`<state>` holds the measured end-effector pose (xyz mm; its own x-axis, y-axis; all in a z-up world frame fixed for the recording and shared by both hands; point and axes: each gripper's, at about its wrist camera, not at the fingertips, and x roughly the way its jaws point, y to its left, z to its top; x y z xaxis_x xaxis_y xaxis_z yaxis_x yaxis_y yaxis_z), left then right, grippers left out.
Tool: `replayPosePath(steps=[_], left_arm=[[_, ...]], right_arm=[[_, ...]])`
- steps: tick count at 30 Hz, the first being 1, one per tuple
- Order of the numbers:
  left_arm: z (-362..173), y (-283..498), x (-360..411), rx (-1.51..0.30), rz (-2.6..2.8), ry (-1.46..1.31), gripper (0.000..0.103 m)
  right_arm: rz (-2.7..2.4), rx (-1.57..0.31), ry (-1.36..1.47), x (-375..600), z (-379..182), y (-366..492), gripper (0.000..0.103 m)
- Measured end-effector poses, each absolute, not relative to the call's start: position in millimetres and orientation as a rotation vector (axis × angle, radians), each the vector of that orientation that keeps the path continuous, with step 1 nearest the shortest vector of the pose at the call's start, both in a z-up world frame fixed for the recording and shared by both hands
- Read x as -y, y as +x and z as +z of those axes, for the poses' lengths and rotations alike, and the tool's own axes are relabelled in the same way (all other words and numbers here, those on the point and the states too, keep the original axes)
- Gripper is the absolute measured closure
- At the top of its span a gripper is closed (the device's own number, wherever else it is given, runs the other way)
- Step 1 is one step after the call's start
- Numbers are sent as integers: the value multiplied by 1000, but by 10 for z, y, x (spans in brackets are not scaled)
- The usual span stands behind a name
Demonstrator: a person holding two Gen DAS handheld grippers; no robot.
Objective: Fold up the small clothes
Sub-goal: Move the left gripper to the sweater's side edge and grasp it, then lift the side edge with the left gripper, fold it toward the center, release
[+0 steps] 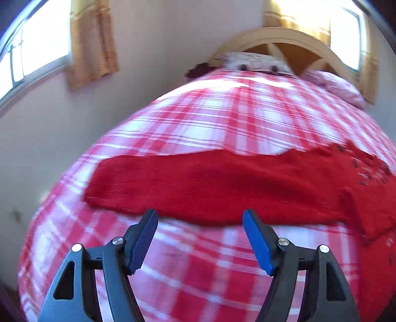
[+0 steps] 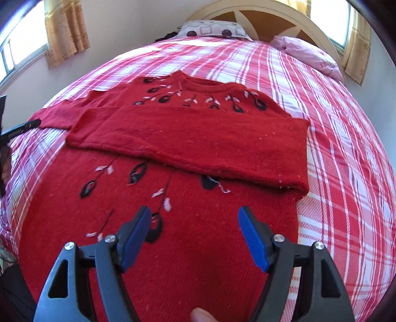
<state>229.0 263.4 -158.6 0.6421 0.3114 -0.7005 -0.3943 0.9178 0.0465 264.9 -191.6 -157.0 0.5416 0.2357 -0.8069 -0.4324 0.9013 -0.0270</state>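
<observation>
A red knit sweater [image 2: 173, 235] with black and white flower embroidery lies flat on the plaid bed. Its right sleeve [image 2: 198, 143] is folded across the chest. Its left sleeve [image 1: 198, 185] lies stretched out flat, seen in the left wrist view. My left gripper [image 1: 200, 218] is open and empty, just short of that sleeve's near edge. My right gripper [image 2: 194, 215] is open and empty, above the sweater's lower body. The tip of the left gripper [image 2: 22, 127] shows at the left edge of the right wrist view.
The bed has a red and white plaid cover [image 2: 334, 148]. A pink pillow [image 2: 309, 54] and a patterned pillow [image 2: 210, 29] lie by the wooden headboard [image 2: 259, 14]. Walls, windows and curtains [image 1: 91, 42] surround the bed.
</observation>
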Motion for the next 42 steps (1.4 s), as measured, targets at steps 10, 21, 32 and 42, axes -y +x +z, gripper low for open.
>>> replayPosePath(steps=[10, 21, 32, 42], left_arm=[[-1652, 2112, -3847, -754, 656, -311, 31], [-1933, 2245, -3986, -793, 616, -416, 53], [-1931, 2313, -3969, -815, 612, -384, 74], [-1773, 2240, -3938, -750, 555, -426, 91]], right_arm=[[445, -867, -306, 1681, -1488, 2475, 27], [458, -867, -314, 1610, -1484, 2457, 27], [464, -875, -301, 1562, -1526, 2446, 27], [464, -874, -284, 1569, -1561, 2403, 27]])
